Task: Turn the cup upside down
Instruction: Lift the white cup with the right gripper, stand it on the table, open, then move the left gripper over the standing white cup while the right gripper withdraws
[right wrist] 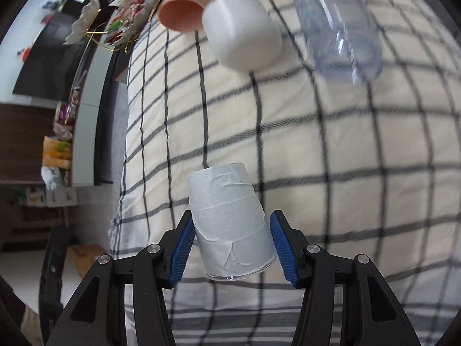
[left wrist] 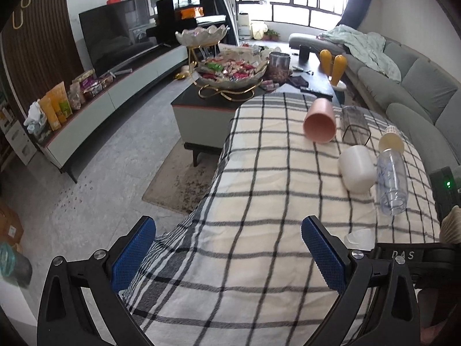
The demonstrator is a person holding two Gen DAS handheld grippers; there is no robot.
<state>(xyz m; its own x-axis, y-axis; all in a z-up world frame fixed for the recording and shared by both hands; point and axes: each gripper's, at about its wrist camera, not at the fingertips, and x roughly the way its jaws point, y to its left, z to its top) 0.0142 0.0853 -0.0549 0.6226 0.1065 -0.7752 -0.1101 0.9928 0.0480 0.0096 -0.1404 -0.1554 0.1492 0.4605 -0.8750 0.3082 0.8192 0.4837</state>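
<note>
My right gripper is shut on a clear cup wrapped in white tape, held above the checked cloth with its closed end pointing away from me. Part of this cup shows at the lower right of the left wrist view. My left gripper is open and empty over the cloth's near left part. A white cup and a pink cup stand upside down further along the cloth; both also show in the left wrist view, white, pink.
A clear plastic bottle lies beside the white cup, with a clear container and a cream cup behind. A coffee table with snack bowls stands beyond the cloth. A grey sofa runs on the right, a TV unit on the left.
</note>
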